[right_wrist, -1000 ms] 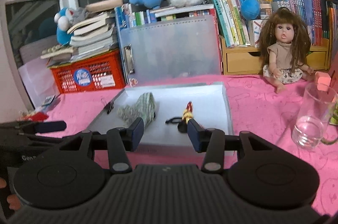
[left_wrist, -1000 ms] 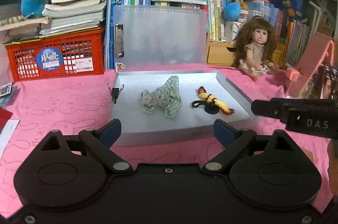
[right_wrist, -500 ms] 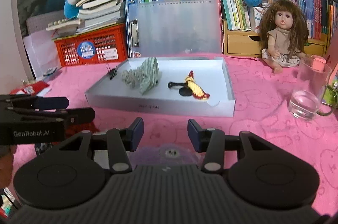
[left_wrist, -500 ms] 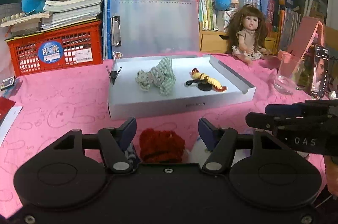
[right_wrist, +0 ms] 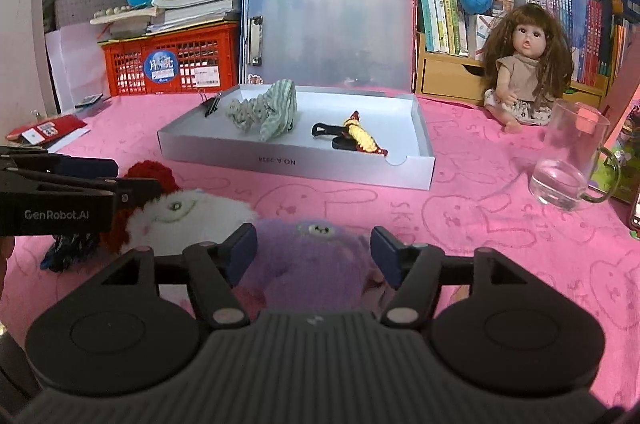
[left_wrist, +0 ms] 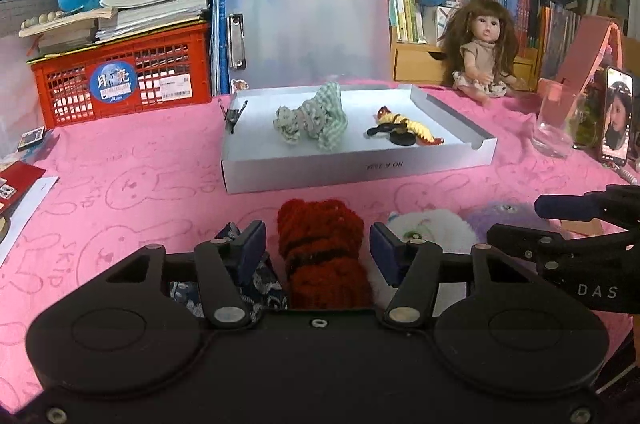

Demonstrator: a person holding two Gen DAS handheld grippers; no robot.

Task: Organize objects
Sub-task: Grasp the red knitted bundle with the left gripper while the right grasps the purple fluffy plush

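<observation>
shallow white cardboard box (left_wrist: 360, 165) at mid pink cloth held a green checked scrunchie (left_wrist: 310, 121), yellow braided hair tie (left_wrist: 408, 129), black binder clip (left_wrist: 232, 115) on its left rim | left gripper (left_wrist: 318, 248) spread around red knitted scrunchie (left_wrist: 320, 256), near edge | right gripper (right_wrist: 312, 252) spread around fuzzy purple scrunchie (right_wrist: 308, 264)

Left gripper (left_wrist: 318, 244) at lower centre, jaws spread, a red knitted item (left_wrist: 322, 256) between them, not touching either jaw. Dark blue patterned cloth (left_wrist: 240, 288) under the left jaw. White fuzzy toy (left_wrist: 430, 230) and purple fuzzy toy (left_wrist: 500, 218) to the right on the pink surface (left_wrist: 132, 183). Right gripper (left_wrist: 560, 224) enters at right edge, jaws parted. White tray (left_wrist: 360, 165) at centre holds a green checked cloth (left_wrist: 312, 121), a yellow braided cord (left_wrist: 408, 129), a binder clip (left_wrist: 233, 115)
</observation>
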